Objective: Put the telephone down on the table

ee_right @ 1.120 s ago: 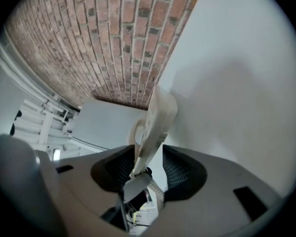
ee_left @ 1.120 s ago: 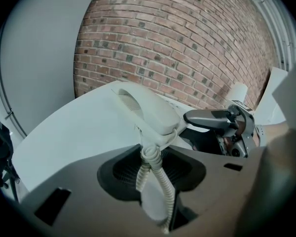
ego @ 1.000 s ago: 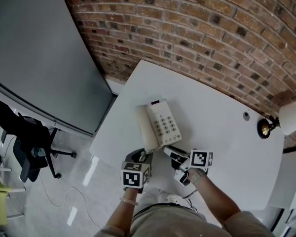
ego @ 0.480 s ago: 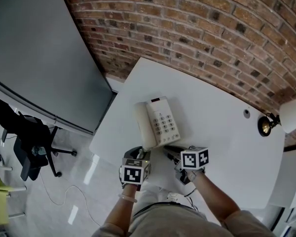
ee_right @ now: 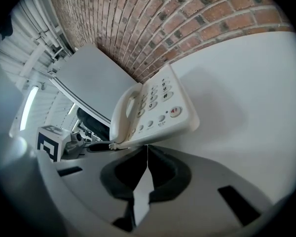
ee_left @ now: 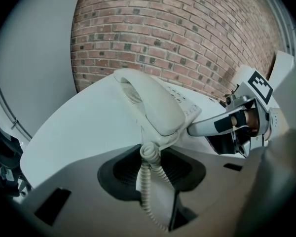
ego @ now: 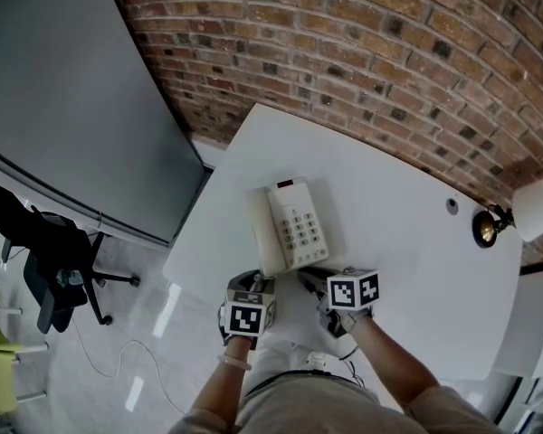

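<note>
The cream telephone (ego: pixel 294 227) lies flat on the white table (ego: pixel 407 269), its handset (ego: pixel 264 233) in the cradle along the left side. My left gripper (ego: pixel 257 284) is at the phone's near left corner. In the left gripper view the handset (ee_left: pixel 153 102) fills the middle, and the coiled cord (ee_left: pixel 145 177) runs down between the jaws of my left gripper (ee_left: pixel 150 154), which is shut on it. My right gripper (ego: pixel 308 277) is at the phone's near edge. In the right gripper view the jaws of my right gripper (ee_right: pixel 147 149) are closing and meet in a thin line with nothing between them.
A brick wall (ego: pixel 389 52) runs behind the table. A brass desk lamp (ego: pixel 487 231) with a white shade stands at the table's right edge. A grey panel (ego: pixel 72 107) is at the left, and a black office chair (ego: pixel 59 278) stands on the floor below it.
My right gripper's jaws have come together from wide apart, and it has shifted a little left toward the phone's near edge. The telephone and the left gripper have hardly moved.
</note>
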Motion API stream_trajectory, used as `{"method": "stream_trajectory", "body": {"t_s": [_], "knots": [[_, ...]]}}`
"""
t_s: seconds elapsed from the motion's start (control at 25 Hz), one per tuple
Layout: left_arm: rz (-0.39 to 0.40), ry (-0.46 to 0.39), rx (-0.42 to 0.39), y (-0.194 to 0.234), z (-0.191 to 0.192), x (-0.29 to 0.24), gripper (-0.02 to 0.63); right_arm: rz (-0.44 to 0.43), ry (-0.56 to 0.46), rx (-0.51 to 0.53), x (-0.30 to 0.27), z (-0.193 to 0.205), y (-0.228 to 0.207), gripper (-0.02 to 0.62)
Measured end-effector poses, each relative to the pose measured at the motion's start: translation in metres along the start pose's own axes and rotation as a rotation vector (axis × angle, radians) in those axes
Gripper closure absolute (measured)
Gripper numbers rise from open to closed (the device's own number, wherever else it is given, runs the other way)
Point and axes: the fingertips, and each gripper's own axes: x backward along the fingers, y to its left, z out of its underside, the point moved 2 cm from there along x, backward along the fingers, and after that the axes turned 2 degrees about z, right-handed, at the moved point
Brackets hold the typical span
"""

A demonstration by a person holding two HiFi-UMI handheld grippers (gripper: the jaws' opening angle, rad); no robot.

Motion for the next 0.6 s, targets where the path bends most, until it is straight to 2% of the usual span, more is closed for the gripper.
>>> {"method": "stream_trajectory", "body": {"t_s": [0.6], "knots": [[0.014, 0.049, -0.033, 0.0027, 0.0101, -0.0080, 0.477, 0.025, 0.015, -0.037, -0.0057, 0.0108, -0.0058, 0.589]]}}
